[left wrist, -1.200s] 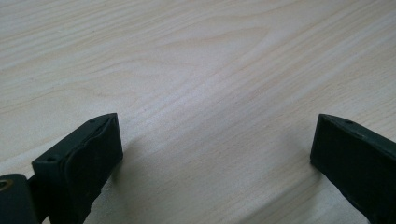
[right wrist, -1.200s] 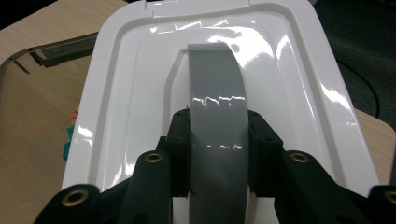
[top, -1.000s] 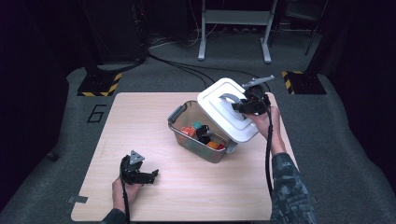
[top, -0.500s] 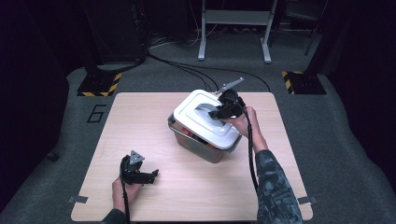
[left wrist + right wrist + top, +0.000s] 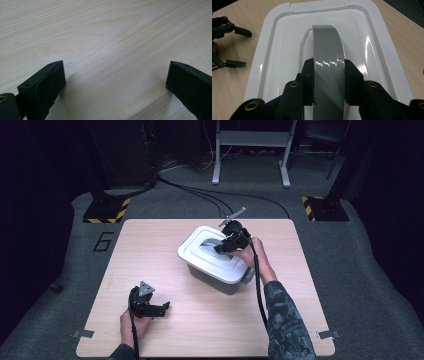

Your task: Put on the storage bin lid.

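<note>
Lid (image 5: 212,252), white with a grey handle (image 5: 328,65) arching over its middle, sits on top of the box (image 5: 220,280), which stands a little right of the table's (image 5: 150,245) centre, nearer the far edge than the near one. Right gripper (image 5: 329,75) is clamped on that handle, one black jaw pressed to each side of the grey strap. Left gripper (image 5: 149,306) rests close to the near edge, towards the near left corner, well apart from the box; its jaws stand wide with bare wood between them, grasping nothing. A black cable (image 5: 257,280) trails along the person's right sleeve.
</note>
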A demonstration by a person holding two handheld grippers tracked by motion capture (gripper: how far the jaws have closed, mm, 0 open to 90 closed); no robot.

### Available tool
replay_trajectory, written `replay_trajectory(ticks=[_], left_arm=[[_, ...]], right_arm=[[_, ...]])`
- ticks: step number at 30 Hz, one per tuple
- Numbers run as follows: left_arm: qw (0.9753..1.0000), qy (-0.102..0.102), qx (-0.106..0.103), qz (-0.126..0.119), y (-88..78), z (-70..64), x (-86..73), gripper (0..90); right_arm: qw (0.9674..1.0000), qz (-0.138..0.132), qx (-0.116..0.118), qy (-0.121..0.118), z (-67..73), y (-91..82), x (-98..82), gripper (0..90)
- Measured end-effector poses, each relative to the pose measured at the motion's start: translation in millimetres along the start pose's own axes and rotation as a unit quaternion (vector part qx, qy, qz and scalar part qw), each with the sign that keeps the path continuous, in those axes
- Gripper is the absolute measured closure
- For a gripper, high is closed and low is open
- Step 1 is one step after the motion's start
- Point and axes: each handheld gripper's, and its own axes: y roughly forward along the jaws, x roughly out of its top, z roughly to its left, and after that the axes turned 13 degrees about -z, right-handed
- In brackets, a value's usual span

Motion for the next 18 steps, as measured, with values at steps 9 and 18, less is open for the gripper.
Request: replay_trajectory(ticks=[9,18], left_arm=[[1.0000,0.000,0.000,0.000,0.0,0.0,0.0,2.2],[1.0000,0.000,0.000,0.000,0.0,0.0,0.0,2.2]], right_arm=[[1.0000,0.004,-0.006,-0.004,-3.8,-2.2,-6.7,66.7],[0.9988,-0.034,-0.036,0.001,1.8,-25.6,-12.7,26.6]])
